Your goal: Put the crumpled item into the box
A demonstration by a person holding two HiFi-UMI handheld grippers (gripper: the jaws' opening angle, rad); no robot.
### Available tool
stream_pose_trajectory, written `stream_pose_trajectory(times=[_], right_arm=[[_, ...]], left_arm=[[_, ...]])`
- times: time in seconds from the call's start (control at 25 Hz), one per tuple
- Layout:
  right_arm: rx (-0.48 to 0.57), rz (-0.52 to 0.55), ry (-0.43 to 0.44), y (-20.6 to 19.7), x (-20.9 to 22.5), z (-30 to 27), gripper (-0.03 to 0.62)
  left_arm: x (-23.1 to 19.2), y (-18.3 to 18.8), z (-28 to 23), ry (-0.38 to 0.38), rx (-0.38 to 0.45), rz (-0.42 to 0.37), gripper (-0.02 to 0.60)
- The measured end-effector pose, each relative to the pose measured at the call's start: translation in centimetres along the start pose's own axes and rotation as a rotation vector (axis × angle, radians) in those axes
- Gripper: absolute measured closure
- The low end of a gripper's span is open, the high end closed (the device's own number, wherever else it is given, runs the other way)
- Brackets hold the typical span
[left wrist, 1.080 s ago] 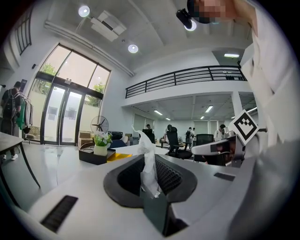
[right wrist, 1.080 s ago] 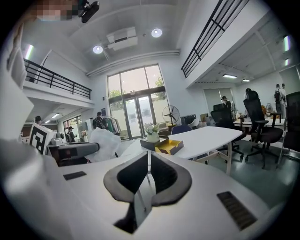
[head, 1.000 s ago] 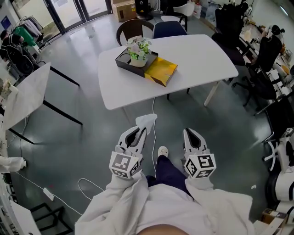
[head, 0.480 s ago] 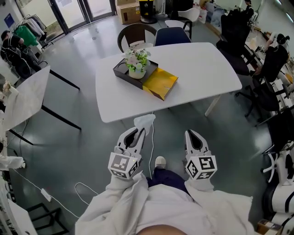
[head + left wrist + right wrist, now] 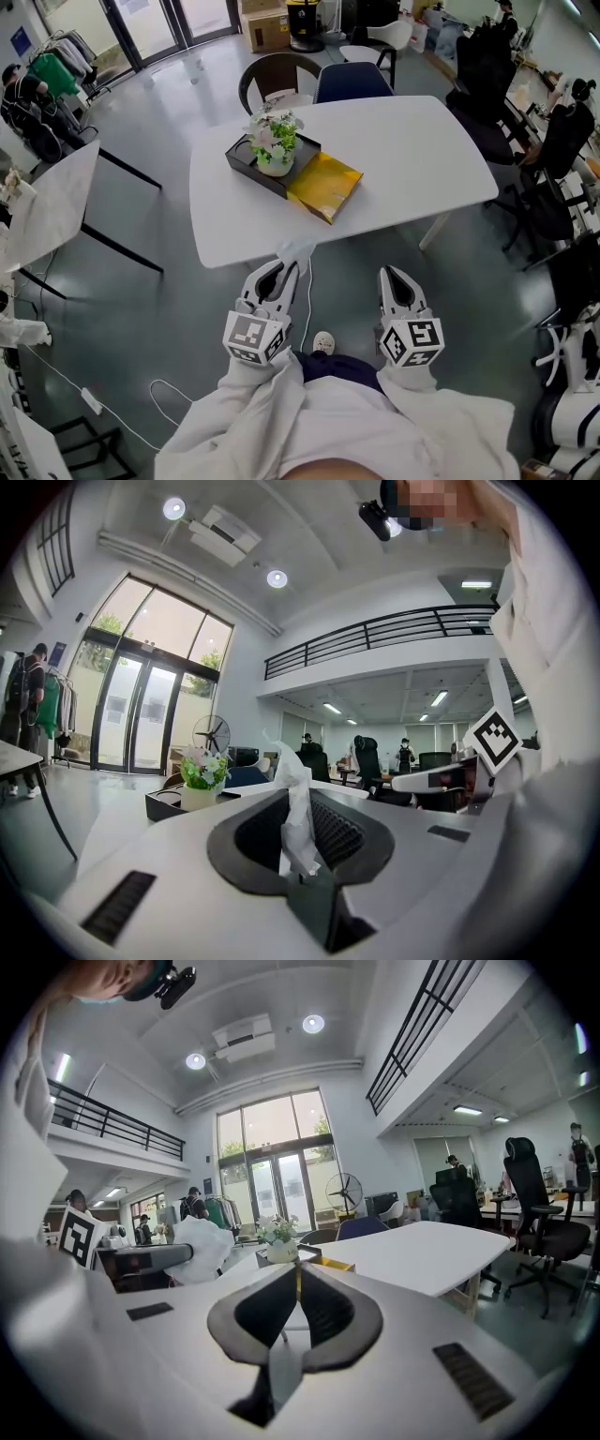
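My left gripper is shut on a crumpled white tissue, which sticks up between its jaws. It is level with the near edge of the white table. On the table's left part lies a black open box with a potted flower in it, and a flat yellow package rests against the box. My right gripper is beside the left one, its jaws closed with nothing between them. The right gripper view also shows the tissue at the left.
Two chairs stand behind the table, and office chairs crowd the right side. Another white table stands at the left. A cable lies on the grey floor near the person's shoe.
Both grippers have moved forward towards the table, which now lies closer below them. The tissue is still held in the left gripper and now overlaps the table's near edge.
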State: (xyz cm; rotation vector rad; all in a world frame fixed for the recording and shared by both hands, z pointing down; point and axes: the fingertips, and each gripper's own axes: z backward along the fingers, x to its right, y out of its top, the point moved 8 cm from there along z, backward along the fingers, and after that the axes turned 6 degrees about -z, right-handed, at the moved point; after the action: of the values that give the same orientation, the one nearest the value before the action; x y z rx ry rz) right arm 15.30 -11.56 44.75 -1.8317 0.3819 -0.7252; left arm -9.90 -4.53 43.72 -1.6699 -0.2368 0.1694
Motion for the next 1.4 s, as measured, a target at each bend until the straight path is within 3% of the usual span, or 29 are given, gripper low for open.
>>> stream_pose_trajectory(times=[0.76, 1.4], right_arm=[[-0.070, -0.030, 0.028, -2.1, -0.6, -1.6, 0.557], [-0.063, -0.064, -0.020, -0.2, 3.0, -6.6, 0.557]], left_arm=[[-0.4, -1.7, -0.1, 0.012, -0.060, 0.034, 0.515], [-2.7, -1.6, -8.1, -0.058, -0.099, 0.021, 0.517]])
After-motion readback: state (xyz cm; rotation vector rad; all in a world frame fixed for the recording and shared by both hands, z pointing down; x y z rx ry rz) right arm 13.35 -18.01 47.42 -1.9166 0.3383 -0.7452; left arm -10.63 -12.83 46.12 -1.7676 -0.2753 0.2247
